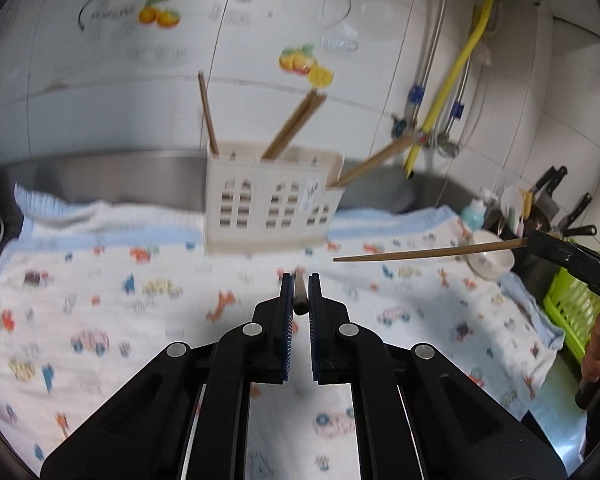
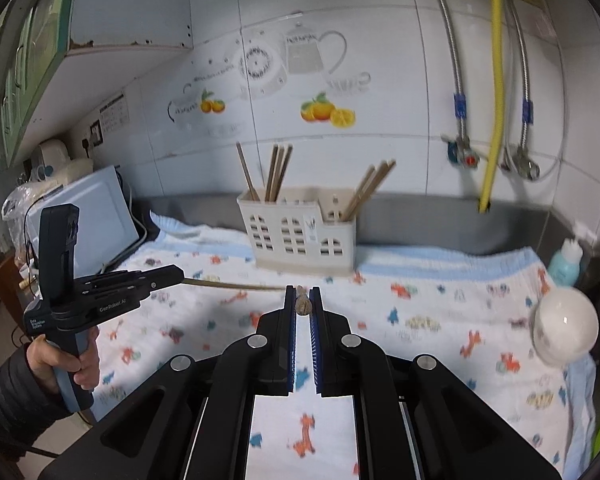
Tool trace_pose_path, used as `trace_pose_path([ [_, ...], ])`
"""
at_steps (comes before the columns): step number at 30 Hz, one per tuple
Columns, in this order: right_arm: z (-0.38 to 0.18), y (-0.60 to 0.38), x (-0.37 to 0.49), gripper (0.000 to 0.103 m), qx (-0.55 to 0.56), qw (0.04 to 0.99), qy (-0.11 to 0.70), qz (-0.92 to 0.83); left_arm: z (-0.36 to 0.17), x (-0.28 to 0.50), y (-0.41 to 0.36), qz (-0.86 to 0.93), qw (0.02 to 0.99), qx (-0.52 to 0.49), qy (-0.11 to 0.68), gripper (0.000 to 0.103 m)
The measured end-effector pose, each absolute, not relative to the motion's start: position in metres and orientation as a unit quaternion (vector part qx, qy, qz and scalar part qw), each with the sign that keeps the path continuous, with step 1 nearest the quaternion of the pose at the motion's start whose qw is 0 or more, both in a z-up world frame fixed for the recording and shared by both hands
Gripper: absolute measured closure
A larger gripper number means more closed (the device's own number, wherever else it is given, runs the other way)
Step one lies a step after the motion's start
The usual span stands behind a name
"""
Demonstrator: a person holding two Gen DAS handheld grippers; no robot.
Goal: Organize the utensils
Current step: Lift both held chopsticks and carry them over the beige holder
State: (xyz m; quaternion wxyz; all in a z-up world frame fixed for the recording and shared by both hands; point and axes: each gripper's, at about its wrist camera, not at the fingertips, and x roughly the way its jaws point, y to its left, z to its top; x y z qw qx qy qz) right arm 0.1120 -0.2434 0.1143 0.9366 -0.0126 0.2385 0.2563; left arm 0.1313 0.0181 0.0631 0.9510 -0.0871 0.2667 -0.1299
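Observation:
A cream utensil holder [image 1: 268, 200] with window cut-outs stands at the back of a patterned cloth; it also shows in the right wrist view [image 2: 300, 232]. Several wooden chopsticks [image 2: 276, 172] stand in its compartments. My left gripper [image 1: 300, 292] is shut on a chopstick seen end-on [image 1: 300, 300]; in the right wrist view that chopstick [image 2: 236, 286] points right from the left gripper [image 2: 168, 276]. My right gripper [image 2: 302, 300] is shut on another chopstick [image 2: 302, 305]; in the left wrist view it [image 1: 428, 254] points left from the right gripper [image 1: 540, 240].
A white cloth with cartoon prints [image 1: 140, 300] covers the counter. A white bowl [image 2: 564, 328] and a blue bottle [image 2: 566, 264] sit at the right edge. Knives and a green basket [image 1: 572, 304] stand far right. A white appliance [image 2: 96, 224] is at the left. The tiled wall carries hoses.

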Motion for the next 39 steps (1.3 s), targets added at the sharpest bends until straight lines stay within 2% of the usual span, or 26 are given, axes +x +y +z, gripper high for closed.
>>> trace_pose_path([
  [10, 0.159, -0.229, 0.139, 0.097, -0.025, 0.944, 0.211, 0.253, 0.088, 0.154, 0.01, -0.156, 0.959, -0.054, 0.228, 0.098],
  [19, 0.17, -0.221, 0.157, 0.097, -0.04, 0.948, 0.203, 0.243, 0.095, 0.174, 0.002, -0.166, 0.963, -0.059, 0.204, 0.096],
  [39, 0.203, -0.21, 0.183, 0.097, -0.051, 0.955, 0.182, 0.229, 0.09, 0.205, -0.003, -0.179, 0.957, -0.056, 0.222, 0.096],
])
